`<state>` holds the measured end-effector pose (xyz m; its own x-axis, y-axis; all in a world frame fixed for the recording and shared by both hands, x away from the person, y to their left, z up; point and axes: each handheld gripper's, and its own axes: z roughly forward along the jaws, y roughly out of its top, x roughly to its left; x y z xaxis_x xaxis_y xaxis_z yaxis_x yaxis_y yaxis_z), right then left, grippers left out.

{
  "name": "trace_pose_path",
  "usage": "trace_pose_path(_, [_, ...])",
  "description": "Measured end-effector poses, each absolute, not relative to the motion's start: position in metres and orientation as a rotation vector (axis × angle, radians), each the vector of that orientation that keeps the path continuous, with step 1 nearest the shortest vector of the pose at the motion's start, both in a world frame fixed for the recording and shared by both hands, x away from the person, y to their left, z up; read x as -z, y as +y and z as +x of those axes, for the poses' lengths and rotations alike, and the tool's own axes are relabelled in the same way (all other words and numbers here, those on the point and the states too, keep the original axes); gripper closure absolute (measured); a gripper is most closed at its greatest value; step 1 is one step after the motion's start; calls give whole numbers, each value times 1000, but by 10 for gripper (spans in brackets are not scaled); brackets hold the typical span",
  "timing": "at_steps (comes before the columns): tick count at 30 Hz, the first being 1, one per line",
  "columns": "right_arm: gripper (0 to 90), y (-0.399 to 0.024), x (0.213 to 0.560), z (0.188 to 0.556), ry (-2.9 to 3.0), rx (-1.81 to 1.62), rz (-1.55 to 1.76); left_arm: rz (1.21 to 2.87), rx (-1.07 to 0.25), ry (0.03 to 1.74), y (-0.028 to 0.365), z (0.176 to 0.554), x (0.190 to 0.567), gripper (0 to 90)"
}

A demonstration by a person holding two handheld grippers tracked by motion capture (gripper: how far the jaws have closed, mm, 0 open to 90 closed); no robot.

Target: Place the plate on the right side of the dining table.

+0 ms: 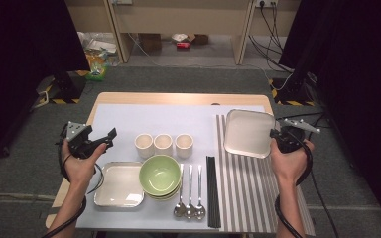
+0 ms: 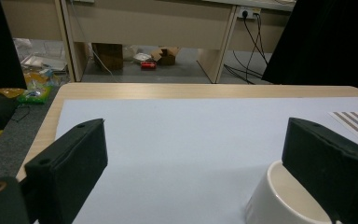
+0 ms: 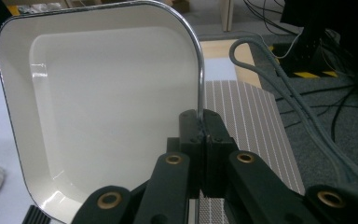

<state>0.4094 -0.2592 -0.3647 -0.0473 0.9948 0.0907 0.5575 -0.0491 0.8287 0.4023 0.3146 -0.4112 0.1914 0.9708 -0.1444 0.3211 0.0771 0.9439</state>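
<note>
My right gripper is shut on the right rim of a white square plate with a dark metal edge, held tilted over the far end of the striped mat. In the right gripper view the jaws pinch the plate at its rim, right gripper. My left gripper hovers over the left side of the pale blue mat, open and holding nothing. In the left gripper view its jaws stand wide, left gripper, with a white cup partly behind the right jaw.
Three white cups stand in a row mid-table. Nearer the person are a second square plate, stacked green bowls, three spoons and black chopsticks. Cables and boxes lie on the floor beyond the table.
</note>
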Motion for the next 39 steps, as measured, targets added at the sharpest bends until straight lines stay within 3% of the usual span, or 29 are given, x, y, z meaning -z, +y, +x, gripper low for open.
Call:
trace_pose_path(24, [894, -292, 405, 405, 1694, -882, 1816, 1452, -777, 1350, 315, 399, 427, 59])
trace_pose_path(39, [878, -305, 426, 426, 1719, -875, 1924, 1460, -772, 1359, 314, 401, 431, 59])
